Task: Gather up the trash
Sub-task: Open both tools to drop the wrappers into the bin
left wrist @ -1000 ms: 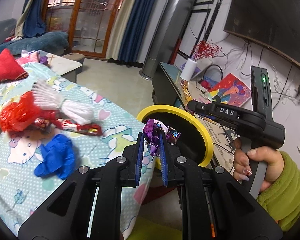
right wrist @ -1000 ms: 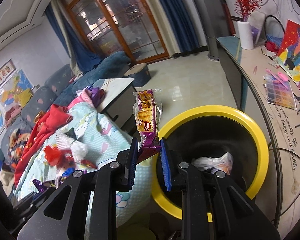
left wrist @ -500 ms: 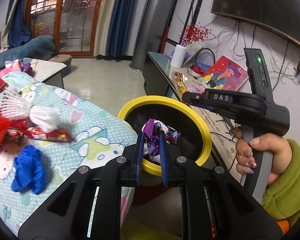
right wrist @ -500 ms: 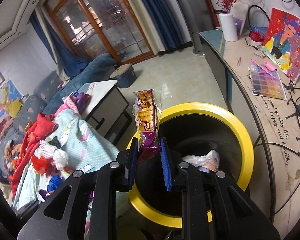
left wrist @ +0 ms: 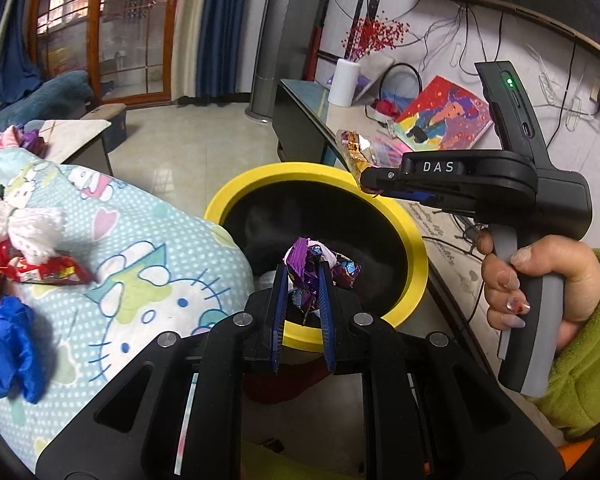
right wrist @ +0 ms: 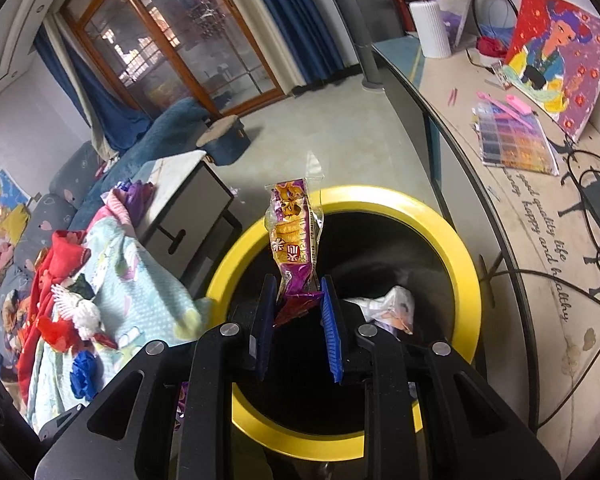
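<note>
The left claw (left wrist: 303, 280) is clamped on a crumpled purple wrapper (left wrist: 306, 266) at centre frame, above the yellow-rimmed bin (left wrist: 414, 248). The right claw (right wrist: 298, 300) pinches an orange-purple snack packet (right wrist: 292, 240) over the same bin, where something pale, perhaps paper (right wrist: 392, 304), lies.

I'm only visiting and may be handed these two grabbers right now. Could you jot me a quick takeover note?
Left gripper: shut on a crumpled purple wrapper, over the yellow-rimmed bin.
Right gripper: shut on a purple-and-gold snack packet, also over the bin's mouth.
Done: a white crumpled bag already lies inside the bin.
Left: likely release both pieces into the bin, then go back to the patterned blanket for the red wrapper, the blue glove and the white foam netting.
</note>
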### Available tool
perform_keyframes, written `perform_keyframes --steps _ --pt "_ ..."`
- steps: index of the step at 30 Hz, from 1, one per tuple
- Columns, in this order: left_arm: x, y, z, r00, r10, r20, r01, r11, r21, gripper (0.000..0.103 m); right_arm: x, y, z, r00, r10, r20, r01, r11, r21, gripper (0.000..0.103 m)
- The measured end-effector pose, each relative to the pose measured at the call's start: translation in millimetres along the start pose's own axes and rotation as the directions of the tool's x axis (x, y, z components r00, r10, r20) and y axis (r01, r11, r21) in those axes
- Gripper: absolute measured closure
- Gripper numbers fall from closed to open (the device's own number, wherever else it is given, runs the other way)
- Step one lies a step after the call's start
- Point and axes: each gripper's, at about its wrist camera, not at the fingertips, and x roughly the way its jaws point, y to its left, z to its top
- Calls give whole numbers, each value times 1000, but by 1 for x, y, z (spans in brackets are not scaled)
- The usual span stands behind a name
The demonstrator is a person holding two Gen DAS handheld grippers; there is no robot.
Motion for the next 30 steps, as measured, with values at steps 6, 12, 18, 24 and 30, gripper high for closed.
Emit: perform_keyframes --steps 6,12,18,24,30 --pt "14 -2 1 1000 7 -22 -7 1000 15 93 8 -11 -4 1000 -12 -29 13 1000 22 79" --pt "30 -8 5 999 17 -45 -15 999 46 93 11 -20 -3 999 -21 -40 23 999 44 77" --pt "27 -3 4 999 27 -24 -27 1000 16 62 7 -29 -1 999 -34 -24 36 996 84 61" --pt "6 5 6 998 48 41 -46 998 -40 24 3 -25 -1 999 -37 -10 38 996 86 54" --pt "-17 11 7 991 84 102 -78 995 -62 11 -5 -7 -3 1000 -5 9 5 999 46 43"
